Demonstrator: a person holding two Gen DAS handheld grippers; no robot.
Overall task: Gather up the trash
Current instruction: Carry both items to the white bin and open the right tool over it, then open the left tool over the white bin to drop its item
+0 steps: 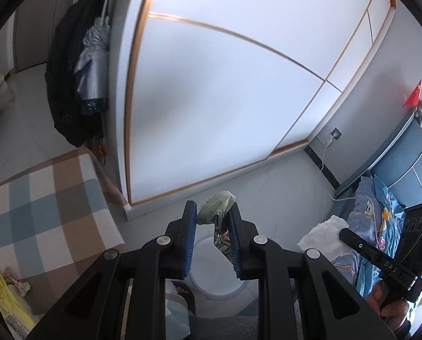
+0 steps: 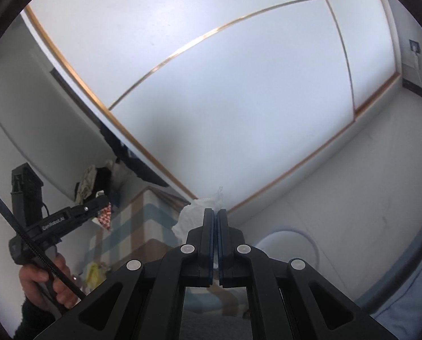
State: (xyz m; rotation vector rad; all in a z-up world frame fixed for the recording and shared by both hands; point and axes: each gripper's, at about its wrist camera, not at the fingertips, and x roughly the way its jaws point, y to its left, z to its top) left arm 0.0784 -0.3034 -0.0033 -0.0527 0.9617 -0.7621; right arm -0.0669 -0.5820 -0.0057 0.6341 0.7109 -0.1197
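Note:
My left gripper (image 1: 211,212) has its blue-padded jaws apart, with a crumpled green and printed wrapper (image 1: 216,208) between them, against the right pad, above a white bin (image 1: 222,266) on the floor. It shows in the right wrist view (image 2: 104,212) with a red checked piece at its tip. My right gripper (image 2: 215,212) is shut on a crumpled white tissue (image 2: 195,212); it shows in the left wrist view (image 1: 344,233) holding the tissue (image 1: 321,236). The bin also shows in the right wrist view (image 2: 289,245).
A checked cushion seat (image 1: 46,212) at left carries a yellow wrapper (image 1: 10,303) and small scraps. A white wardrobe (image 1: 211,99) stands ahead. A bed with blue bedding (image 1: 378,221) is at right. A coat and umbrella (image 1: 92,65) hang at left.

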